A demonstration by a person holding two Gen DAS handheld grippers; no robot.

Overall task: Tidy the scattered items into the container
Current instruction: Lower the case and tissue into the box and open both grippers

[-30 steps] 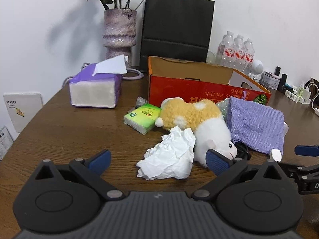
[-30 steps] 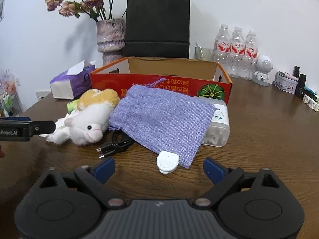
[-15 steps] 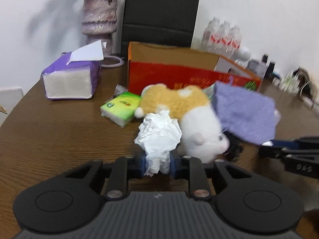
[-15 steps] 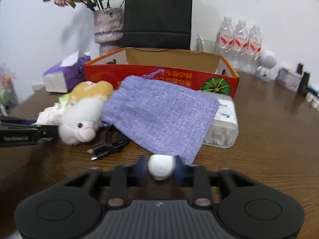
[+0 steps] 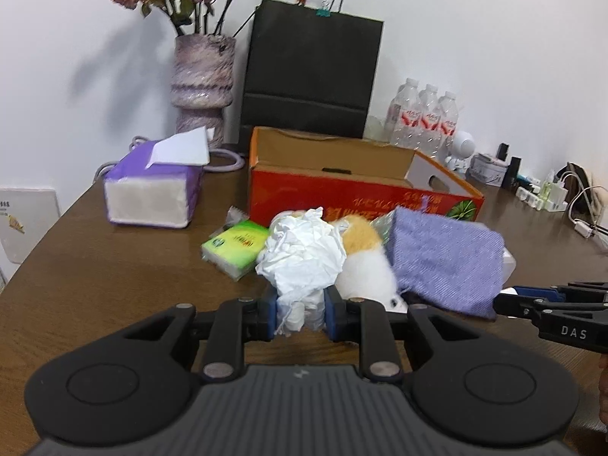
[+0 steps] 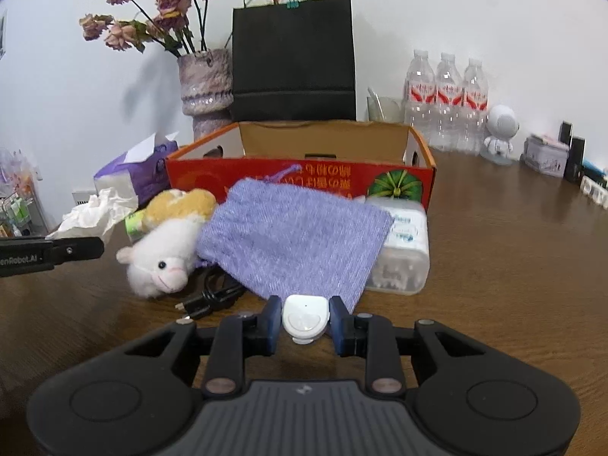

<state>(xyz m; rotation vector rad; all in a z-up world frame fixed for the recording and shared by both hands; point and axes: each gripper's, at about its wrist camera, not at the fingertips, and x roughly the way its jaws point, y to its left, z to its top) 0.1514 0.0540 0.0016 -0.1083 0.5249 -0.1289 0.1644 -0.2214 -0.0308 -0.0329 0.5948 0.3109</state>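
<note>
My left gripper [image 5: 300, 313] is shut on a crumpled white tissue [image 5: 302, 254] and holds it above the table, in front of the open red cardboard box [image 5: 342, 193]. My right gripper [image 6: 305, 319] is shut on a small white plastic device [image 6: 305, 315], lifted just in front of the purple cloth pouch [image 6: 296, 235]. A plush sheep [image 6: 167, 250], a green tissue packet [image 5: 235, 245], a black cable [image 6: 212, 296] and a clear cotton-swab box [image 6: 402, 250] lie in front of the red box [image 6: 304, 178]. The left gripper shows in the right wrist view [image 6: 53, 250].
A purple tissue box [image 5: 152, 190], a vase of dried roses [image 5: 201, 83] and a black paper bag [image 5: 311, 76] stand behind. Water bottles [image 6: 444, 102], a white robot figure [image 6: 499, 133] and small items line the back right. The brown table [image 6: 513, 247] stretches right.
Both grippers closed, the left on the tissue and the right on the white device, and both have lifted their items off the table.
</note>
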